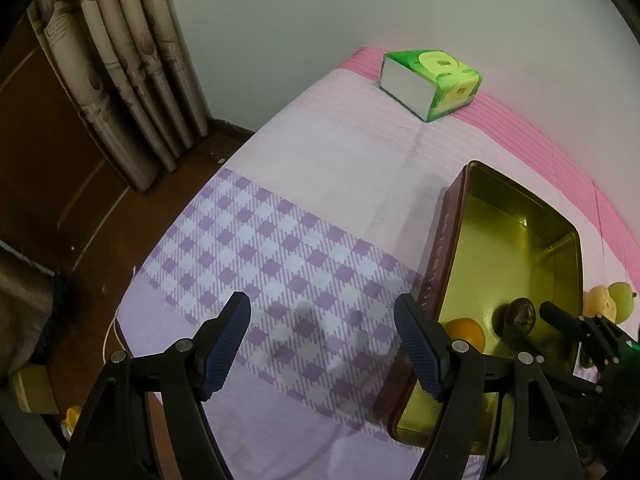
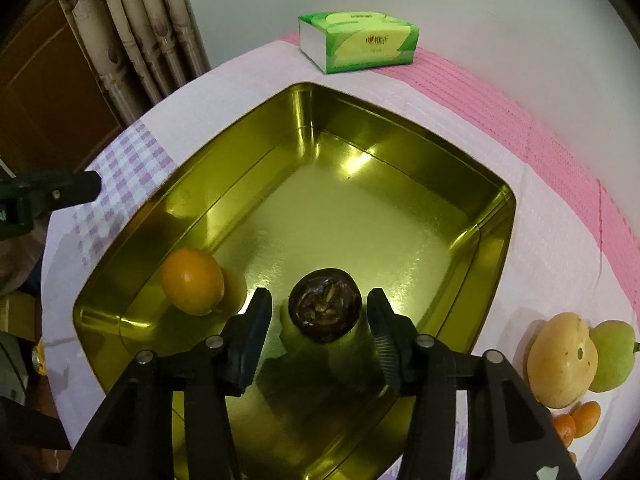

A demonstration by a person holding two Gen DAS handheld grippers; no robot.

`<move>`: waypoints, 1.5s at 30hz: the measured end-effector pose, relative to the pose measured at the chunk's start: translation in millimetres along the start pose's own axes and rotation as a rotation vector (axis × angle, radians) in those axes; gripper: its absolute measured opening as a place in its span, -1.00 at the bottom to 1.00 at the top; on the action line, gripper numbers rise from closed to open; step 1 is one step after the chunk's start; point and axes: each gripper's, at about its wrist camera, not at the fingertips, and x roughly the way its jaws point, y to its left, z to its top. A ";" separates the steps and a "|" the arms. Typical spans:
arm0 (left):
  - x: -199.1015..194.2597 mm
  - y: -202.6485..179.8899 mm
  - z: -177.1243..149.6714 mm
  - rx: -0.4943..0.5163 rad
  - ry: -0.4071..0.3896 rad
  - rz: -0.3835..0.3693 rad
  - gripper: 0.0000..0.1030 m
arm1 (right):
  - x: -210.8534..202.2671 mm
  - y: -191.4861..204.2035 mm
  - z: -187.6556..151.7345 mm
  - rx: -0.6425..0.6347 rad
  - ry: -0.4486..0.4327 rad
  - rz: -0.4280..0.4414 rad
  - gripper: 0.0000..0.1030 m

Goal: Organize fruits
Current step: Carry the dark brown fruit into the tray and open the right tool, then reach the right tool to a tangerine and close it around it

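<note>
Inside the gold tin (image 2: pixel 472 248) on the pink-and-lilac cloth (image 2: pixel 560 184), round glossy orange (image 2: pixel 193 287) at the left wall, dark brown mangosteen (image 2: pixel 325 305) between the parted, non-touching fingers of the right gripper (image 2: pixel 320 320), yellow mango (image 2: pixel 562 364) and green fruit (image 2: pixel 614 354) outside at right, left gripper (image 1: pixel 322 344) open over checked cloth, empty.

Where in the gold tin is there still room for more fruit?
The tin is bare across its middle and far end, toward the tissue box. The near end is crowded: the orange by the left wall, the dark fruit between the right gripper fingers.
</note>
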 end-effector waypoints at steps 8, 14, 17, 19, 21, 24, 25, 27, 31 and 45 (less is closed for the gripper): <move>-2.9 -6.6 -1.3 0.033 -0.010 -0.010 0.45 | -38.6 -7.3 -14.7 0.036 -0.072 0.024 -0.05; -5.3 -16.0 -2.8 0.071 -0.020 -0.015 0.45 | -72.7 -36.0 -43.0 0.088 -0.093 0.008 -0.05; -5.4 -18.7 -3.5 0.084 -0.019 -0.014 0.45 | -91.2 -57.8 -62.1 0.133 -0.098 -0.018 -0.05; -6.0 -20.4 -4.1 0.090 -0.021 -0.013 0.45 | -99.7 -71.9 -73.5 0.163 -0.095 -0.051 -0.05; -7.0 -22.1 -4.8 0.097 -0.025 -0.012 0.45 | -107.4 -86.8 -85.4 0.192 -0.093 -0.091 -0.05; -7.8 -25.6 -6.4 0.111 -0.024 -0.014 0.45 | -117.1 -113.5 -107.0 0.260 -0.077 -0.139 -0.05; -8.0 -27.1 -7.2 0.114 -0.018 -0.024 0.45 | -119.6 -122.8 -114.7 0.288 -0.071 -0.154 -0.05; -9.5 -31.0 -8.7 0.124 -0.018 -0.034 0.45 | -122.2 -135.9 -127.1 0.325 -0.059 -0.174 -0.05; -13.1 -41.7 -12.2 0.170 -0.029 -0.046 0.46 | -120.9 -155.3 -151.0 0.379 -0.020 -0.201 -0.05; -15.6 -57.5 -18.8 0.227 -0.036 -0.048 0.47 | -98.1 -166.2 -176.7 0.464 0.013 -0.173 -0.05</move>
